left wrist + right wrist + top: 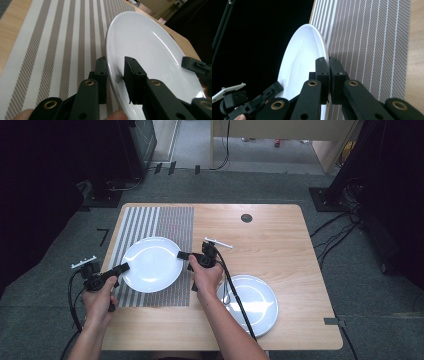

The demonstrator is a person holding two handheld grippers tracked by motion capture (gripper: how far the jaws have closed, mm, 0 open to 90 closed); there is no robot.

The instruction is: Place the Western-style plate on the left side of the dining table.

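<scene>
Both grippers are clamped on the same white plate (152, 264): the left gripper (124, 267) pinches its rim on the side toward the table's left edge, one jaw over the plate's face and one under it, and the right gripper (184, 255) pinches the opposite rim, its jaws pressed tight together on the thin edge. The plate sits over the striped placemat (150, 222) near the table's (280, 235) left edge, and I cannot tell whether it rests on the mat or hangs just above it. To do this well, keep both hands level and moving as one, so neither rim twists out of its thin grip. A second plate (257, 302) near the table's front edge lies partly hidden under the right forearm and cable.
</scene>
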